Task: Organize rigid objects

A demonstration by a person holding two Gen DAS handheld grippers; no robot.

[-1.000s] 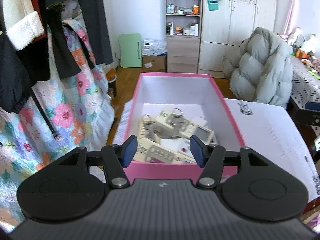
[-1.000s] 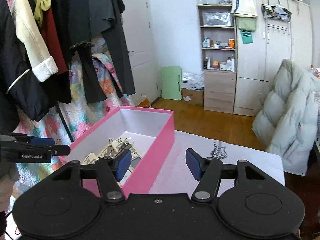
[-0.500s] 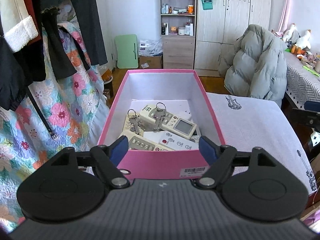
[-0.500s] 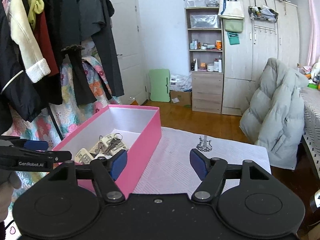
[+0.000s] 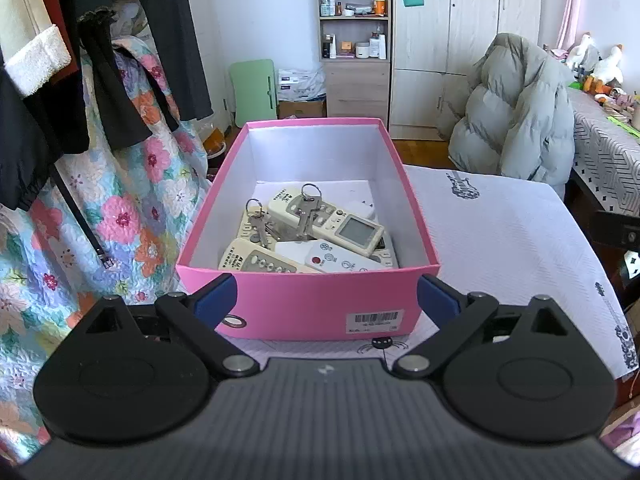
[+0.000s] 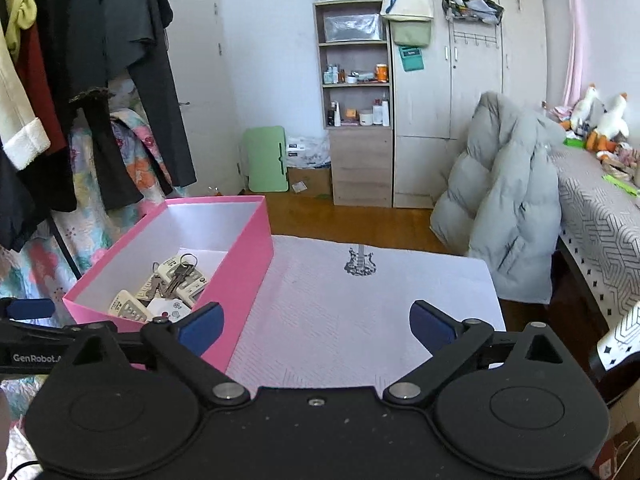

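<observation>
A pink box (image 5: pixel 320 308) with a white inside stands on a white cloth-covered table (image 5: pixel 512 240). It holds several remote controls (image 5: pixel 340 226) and bunches of keys (image 5: pixel 306 208). My left gripper (image 5: pixel 326 302) is open and empty, just in front of the box's near wall. In the right wrist view the box (image 6: pixel 244 264) is at the left with remotes (image 6: pixel 176 280) inside. My right gripper (image 6: pixel 316 326) is open and empty over the bare cloth (image 6: pixel 360 300), to the right of the box.
A rack of hanging clothes (image 5: pixel 100 80) and a floral quilt (image 5: pixel 100 220) are at the left. A grey puffer jacket (image 6: pixel 508 200) hangs over a chair at the right. A shelf unit (image 6: pixel 356 100) and wardrobe stand at the far wall.
Both grippers have pulled back from the box and opened wider. The left gripper now sits before the box's near wall instead of over it.
</observation>
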